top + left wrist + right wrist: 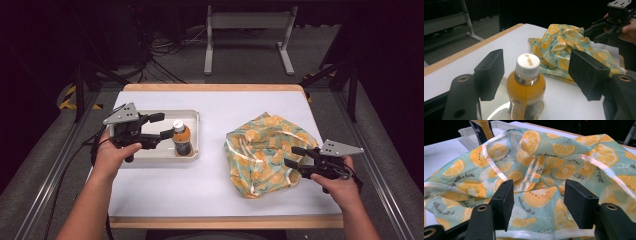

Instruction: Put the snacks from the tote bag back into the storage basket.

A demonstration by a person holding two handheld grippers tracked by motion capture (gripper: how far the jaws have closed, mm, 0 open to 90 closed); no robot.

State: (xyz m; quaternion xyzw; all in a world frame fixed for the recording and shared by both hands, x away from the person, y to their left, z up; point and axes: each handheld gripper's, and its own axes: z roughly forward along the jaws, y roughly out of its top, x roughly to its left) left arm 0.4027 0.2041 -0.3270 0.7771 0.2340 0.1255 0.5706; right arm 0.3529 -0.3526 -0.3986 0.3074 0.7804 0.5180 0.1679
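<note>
White covers the table [210,180], wood showing along its near and far edges, with dark floor, cables and a grey frame beyond the far edge. Toward the left edge sits a pale tray [192,116], and in its right near corner a bottle [182,140] of orange drink stands upright, white cap on. The left gripper [162,125] lies level over the tray, pointing right, its jaws standing apart on either side of the bottle's neck. From the left gripper view the pads flank the cap with a clear gap on both sides, so nothing is held; the bottle [526,87] stands free between them.

Toward the right edge lies a crumpled bag [265,150], teal with orange slices and pale ribbon trim. The right gripper [294,156] points left at the bag's right side, jaws open. In the right gripper view the bag [536,170] bulges up just ahead of the pads and between them; whether they touch it I cannot tell. Bare table lies between tray and bag.
</note>
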